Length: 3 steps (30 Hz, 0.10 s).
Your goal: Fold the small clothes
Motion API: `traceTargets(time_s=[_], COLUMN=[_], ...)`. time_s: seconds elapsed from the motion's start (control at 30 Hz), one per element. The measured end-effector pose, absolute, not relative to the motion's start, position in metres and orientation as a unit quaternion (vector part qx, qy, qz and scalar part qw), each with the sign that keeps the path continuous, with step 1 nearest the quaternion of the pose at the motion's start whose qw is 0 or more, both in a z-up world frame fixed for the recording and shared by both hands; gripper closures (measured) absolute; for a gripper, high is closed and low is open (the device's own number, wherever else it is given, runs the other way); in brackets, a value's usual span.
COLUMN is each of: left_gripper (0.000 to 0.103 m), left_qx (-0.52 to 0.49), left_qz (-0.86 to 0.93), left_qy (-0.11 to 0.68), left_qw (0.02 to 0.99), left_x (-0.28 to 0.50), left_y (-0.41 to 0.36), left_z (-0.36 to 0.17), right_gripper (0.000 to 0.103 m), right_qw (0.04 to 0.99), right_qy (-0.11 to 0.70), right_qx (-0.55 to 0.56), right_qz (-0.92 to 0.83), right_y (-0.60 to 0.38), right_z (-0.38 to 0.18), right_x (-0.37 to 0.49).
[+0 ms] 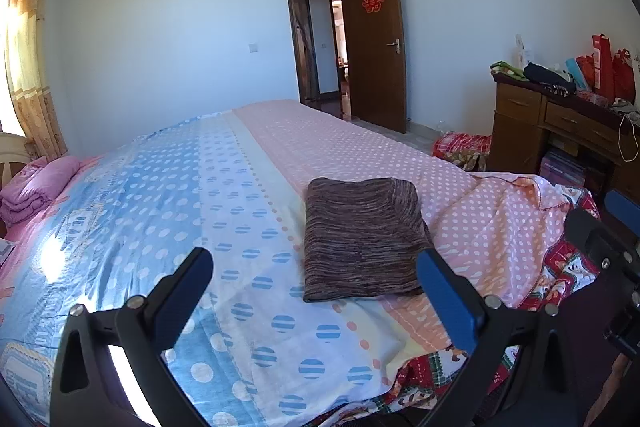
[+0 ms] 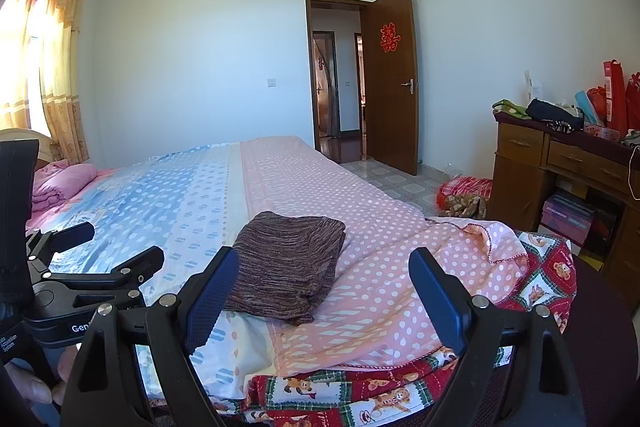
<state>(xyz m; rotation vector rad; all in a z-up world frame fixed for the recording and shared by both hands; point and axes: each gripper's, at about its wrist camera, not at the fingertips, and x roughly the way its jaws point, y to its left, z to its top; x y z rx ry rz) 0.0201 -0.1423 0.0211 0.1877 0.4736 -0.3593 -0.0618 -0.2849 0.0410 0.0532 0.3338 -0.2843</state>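
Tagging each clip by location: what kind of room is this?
A home bedroom: a bed under a dotted sheet, a folded pink quilt near its head, and a cluttered wooden dresser by the wall.

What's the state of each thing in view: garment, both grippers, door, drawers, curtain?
brown knit garment: folded, flat on bed, untouched
left gripper: open, empty
right gripper: open, empty
door: open
desk drawers: shut
curtain: drawn, sunlit
pink quilt: folded at the head end
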Motion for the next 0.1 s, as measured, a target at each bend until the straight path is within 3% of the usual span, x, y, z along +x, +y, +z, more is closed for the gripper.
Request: traceTargets(time_s=[0.1], left_gripper=[0.000], left_qx=[0.094], left_qz=[-0.176], left_qy=[0.231], left_qw=[0.952], left_x=[0.0209], left_y=[-0.1410], left_z=[0.0223], right_gripper=[0.015], right_qw=[0.976], right_qy=[0.165], right_qx=[0.026], right_qz=[-0.141], right_y=[-0.2851], right_z=[0.0409], right_x=[-0.0617])
